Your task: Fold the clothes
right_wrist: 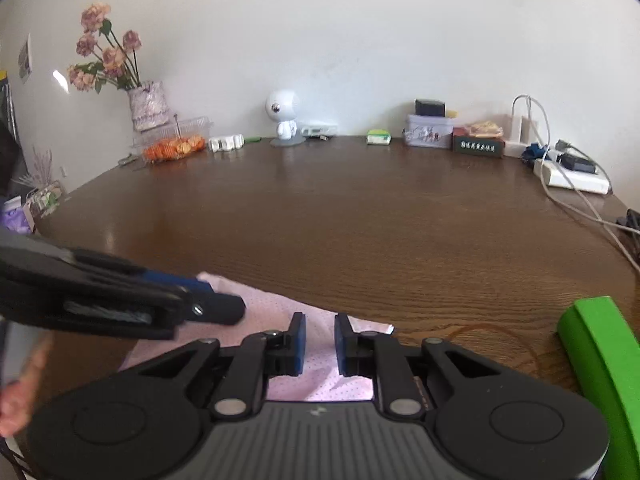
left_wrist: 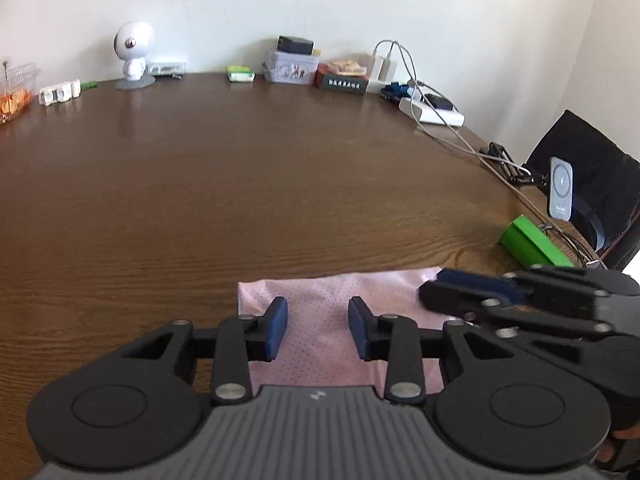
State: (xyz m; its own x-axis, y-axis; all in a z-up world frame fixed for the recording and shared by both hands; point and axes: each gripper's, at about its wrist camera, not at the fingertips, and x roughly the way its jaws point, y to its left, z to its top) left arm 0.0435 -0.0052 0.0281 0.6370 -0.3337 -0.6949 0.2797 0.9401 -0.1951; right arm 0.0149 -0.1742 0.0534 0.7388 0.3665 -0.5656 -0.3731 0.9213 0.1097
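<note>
We list, taking the pink garment as our landmark:

1. Pink garment (left_wrist: 320, 320): a small folded piece of dotted mesh cloth, lying flat on the brown wooden table (left_wrist: 280, 168) at its near edge.
2. Left gripper (left_wrist: 318, 326): held just above the garment, blue pads apart with only flat cloth showing in the gap; we see nothing pinched.
3. Right gripper (right_wrist: 320, 344): over the garment's right part, pads close together with a narrow gap between them. We see cloth behind that gap, none clamped. In the left wrist view it lies across the garment's right corner.
4. Green box (right_wrist: 600, 368): on the table to the right of the garment, apart from it.
5. White figurine (left_wrist: 134, 56): far beyond the garment, at the table's back edge against the wall.
6. Patterned tin (left_wrist: 289, 70) and power strip (left_wrist: 434, 114) with cables: back right of the garment.
7. Vase of dried flowers (right_wrist: 148, 106) and clear box of orange fruit (right_wrist: 174, 144): back left of the garment.
</note>
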